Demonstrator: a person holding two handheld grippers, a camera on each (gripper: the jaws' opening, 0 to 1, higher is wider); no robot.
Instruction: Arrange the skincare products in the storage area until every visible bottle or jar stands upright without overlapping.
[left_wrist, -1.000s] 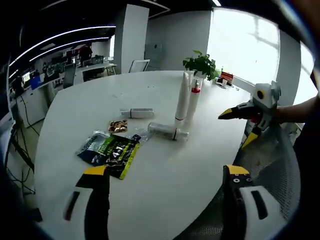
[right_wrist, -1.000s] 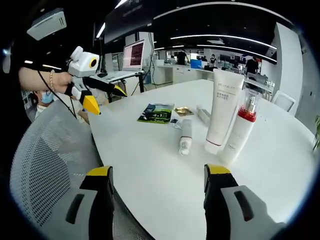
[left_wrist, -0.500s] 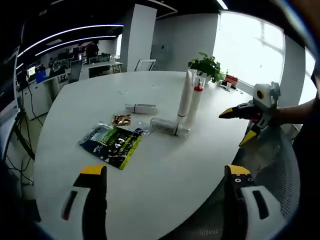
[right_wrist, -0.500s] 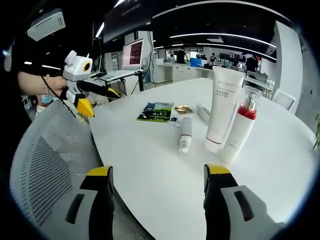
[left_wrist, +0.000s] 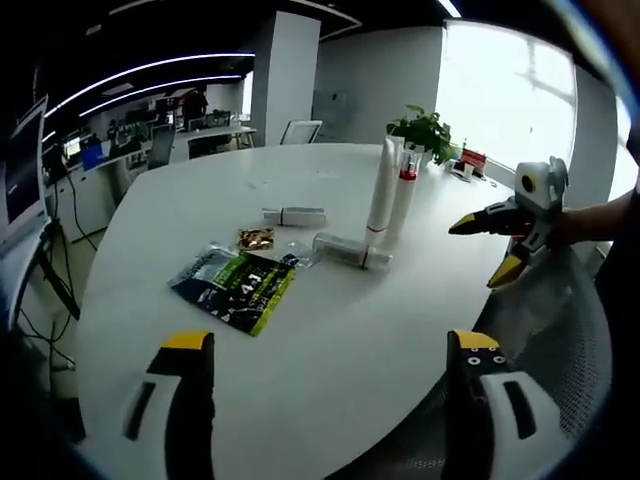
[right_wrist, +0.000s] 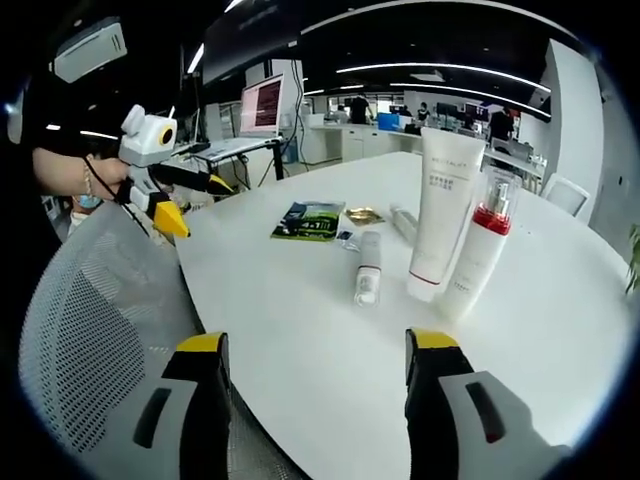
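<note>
On the white table a tall white tube (left_wrist: 381, 194) (right_wrist: 438, 216) stands upright, with a clear bottle with a red collar (left_wrist: 403, 196) (right_wrist: 476, 248) upright beside it. A small clear bottle (left_wrist: 350, 251) (right_wrist: 368, 268) lies on its side near them. A white tube (left_wrist: 295, 215) (right_wrist: 404, 225) lies flat farther back. My left gripper (left_wrist: 330, 352) (right_wrist: 192, 196) is open over the near table edge, away from the products. My right gripper (right_wrist: 318, 348) (left_wrist: 497, 246) is open too, with nothing between its fingers.
A green and black sachet (left_wrist: 240, 288) (right_wrist: 309, 220) and a small gold packet (left_wrist: 255, 238) (right_wrist: 363, 215) lie on the table (left_wrist: 300, 340). A grey mesh chair back (right_wrist: 90, 330) stands at the table edge. A potted plant (left_wrist: 425, 130) sits at the far side.
The left gripper view has swung a little, shifting the products rightward in the picture. In the right gripper view the left gripper has drawn back to the left. No product has moved.
</note>
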